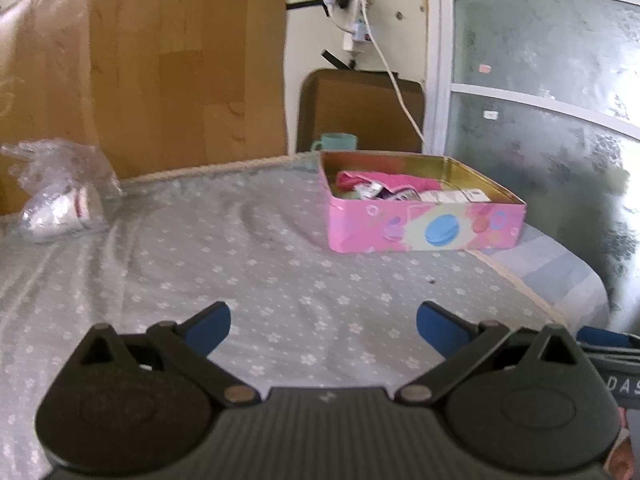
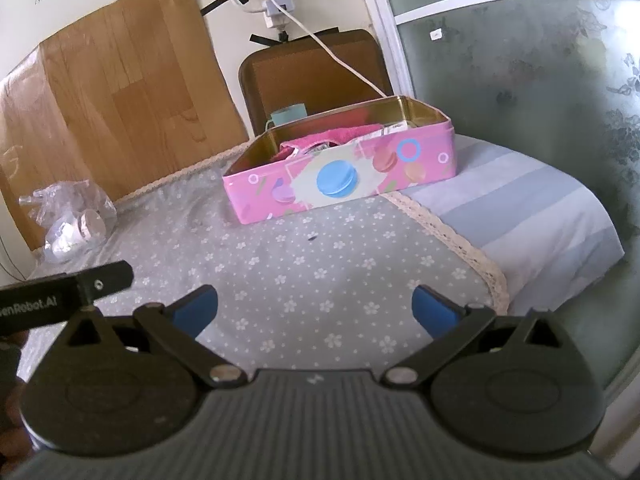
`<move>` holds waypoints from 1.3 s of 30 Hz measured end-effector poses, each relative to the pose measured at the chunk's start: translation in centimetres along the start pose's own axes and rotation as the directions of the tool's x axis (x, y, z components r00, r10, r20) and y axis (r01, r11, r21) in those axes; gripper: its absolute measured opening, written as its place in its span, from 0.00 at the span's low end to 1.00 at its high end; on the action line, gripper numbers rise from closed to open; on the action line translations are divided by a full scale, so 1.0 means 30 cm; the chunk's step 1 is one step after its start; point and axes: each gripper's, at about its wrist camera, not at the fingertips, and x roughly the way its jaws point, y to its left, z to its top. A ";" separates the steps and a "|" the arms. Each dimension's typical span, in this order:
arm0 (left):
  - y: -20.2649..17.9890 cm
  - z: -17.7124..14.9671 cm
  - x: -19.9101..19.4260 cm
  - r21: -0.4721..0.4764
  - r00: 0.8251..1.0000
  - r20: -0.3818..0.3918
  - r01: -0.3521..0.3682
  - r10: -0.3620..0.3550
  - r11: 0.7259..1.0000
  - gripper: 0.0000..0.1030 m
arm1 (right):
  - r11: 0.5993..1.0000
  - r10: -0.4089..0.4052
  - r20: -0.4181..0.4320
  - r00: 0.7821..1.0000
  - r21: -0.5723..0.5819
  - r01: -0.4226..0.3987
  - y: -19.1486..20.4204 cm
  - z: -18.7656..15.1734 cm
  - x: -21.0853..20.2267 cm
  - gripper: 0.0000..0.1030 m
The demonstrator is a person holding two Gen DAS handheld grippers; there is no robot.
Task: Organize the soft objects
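A pink tin box (image 1: 424, 224) with macaron pictures stands open on the bed at the far right; it also shows in the right wrist view (image 2: 340, 178). Inside lie a pink cloth (image 1: 384, 182) and small packets (image 1: 456, 196); the cloth also shows in the right wrist view (image 2: 332, 136). My left gripper (image 1: 323, 326) is open and empty, low over the bedsheet, well short of the box. My right gripper (image 2: 314, 306) is open and empty, also short of the box. Part of the left gripper's body (image 2: 60, 298) shows at the right view's left edge.
A clear plastic bag (image 1: 60, 192) with white items lies at the bed's far left, also in the right wrist view (image 2: 70, 220). The grey flowered sheet (image 1: 248, 264) covers the bed. A teal cup (image 1: 338, 142) and brown chair back (image 1: 360, 108) stand behind the box. A glass door (image 1: 540, 120) is on the right.
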 end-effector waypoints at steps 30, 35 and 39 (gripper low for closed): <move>-0.018 0.027 0.073 0.029 0.996 -0.059 -0.067 0.069 0.997 1.00 | 0.999 -0.032 -0.008 0.999 -0.011 0.032 -0.024 -0.008 0.069 1.00; -0.010 0.031 0.077 0.024 0.996 -0.061 -0.064 0.066 0.998 1.00 | 0.998 -0.050 0.017 0.999 -0.021 0.051 -0.028 -0.003 0.060 1.00; -0.008 0.031 0.079 0.023 0.997 -0.061 -0.045 0.047 0.999 1.00 | 0.997 -0.070 0.027 0.997 -0.023 0.071 -0.029 -0.003 0.056 1.00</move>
